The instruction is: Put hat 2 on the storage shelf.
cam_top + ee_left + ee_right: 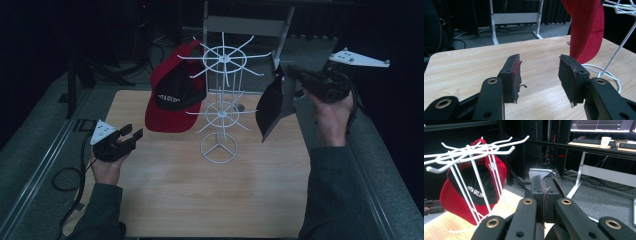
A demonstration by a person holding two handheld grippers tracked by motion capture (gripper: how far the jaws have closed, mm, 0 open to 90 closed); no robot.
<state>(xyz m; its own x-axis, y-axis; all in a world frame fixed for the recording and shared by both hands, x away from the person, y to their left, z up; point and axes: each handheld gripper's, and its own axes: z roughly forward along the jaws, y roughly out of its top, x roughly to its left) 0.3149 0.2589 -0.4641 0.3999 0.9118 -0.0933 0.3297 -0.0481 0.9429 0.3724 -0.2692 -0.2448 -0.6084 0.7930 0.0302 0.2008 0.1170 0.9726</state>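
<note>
Black cap point(272, 105) hangs from the right gripper point(295, 71) at 2 o'clock of the white wire rack point(220, 107), clear of the wooden table point(200, 185). Jaws pressed together on the fabric edge; the right gripper view shows thin cloth nipped between the pads. Looks light and floppy, brim the only stiff part, so I'd hold at the rim as now. Long axis near vertical, brim pointing down. Left gripper point(131, 135) sits at 8 o'clock, jaws spread, empty. Red cap point(172, 87) is on the rack at 11 o'clock.
</note>
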